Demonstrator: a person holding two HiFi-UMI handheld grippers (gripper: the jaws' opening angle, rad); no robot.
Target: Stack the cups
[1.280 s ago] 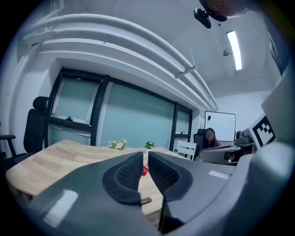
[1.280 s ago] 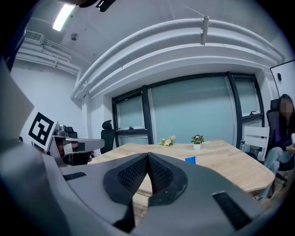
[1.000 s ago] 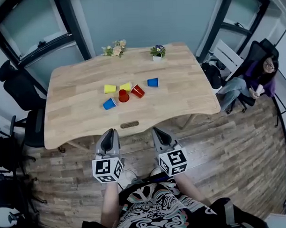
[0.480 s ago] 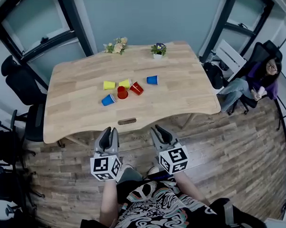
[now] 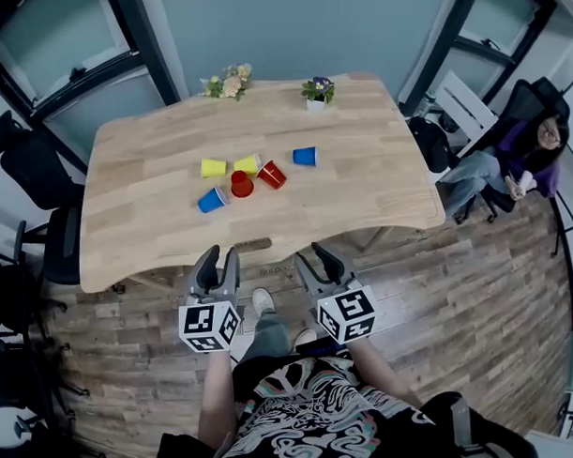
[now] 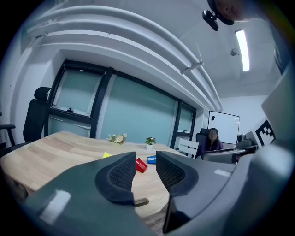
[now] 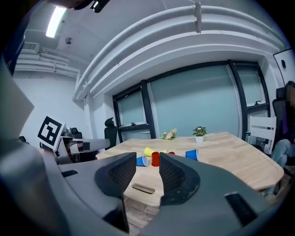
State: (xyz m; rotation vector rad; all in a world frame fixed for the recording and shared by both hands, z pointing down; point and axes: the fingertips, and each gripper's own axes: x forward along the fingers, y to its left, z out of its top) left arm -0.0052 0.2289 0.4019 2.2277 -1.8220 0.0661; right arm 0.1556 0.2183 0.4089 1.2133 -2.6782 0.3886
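The wooden table (image 5: 154, 209) fills the upper middle of your head view, with its near edge just above your two grippers. A black office chair (image 5: 31, 167) stands at the left edge of the frame beside the table. At the far right edge a person (image 5: 514, 154) sits on a chair.

Your left gripper (image 5: 219, 259) is low and left of centre, and your right gripper (image 5: 313, 257) is low and just right of centre. Both point up the frame at the table but stop short of its near edge, over the plank floor (image 5: 458, 292). Each gripper view shows its jaws released, standing apart. They have just been opening, with only air between the pads.

The cups sit in a loose cluster at the middle of the table, well apart from both grippers:
- A standing red cup (image 5: 240, 184) is at the centre of the cluster.
- A tipped red cup (image 5: 272, 175) lies just to its right.
- Two yellow cups lie above these, the left yellow cup (image 5: 212, 167) and the right yellow cup (image 5: 249, 164).
- A near blue cup (image 5: 209, 200) lies at the lower left.
- A far blue cup (image 5: 305, 156) lies at the upper right.

At the table's far edge are a flower bunch (image 5: 227, 83) and a small potted plant (image 5: 316, 91).
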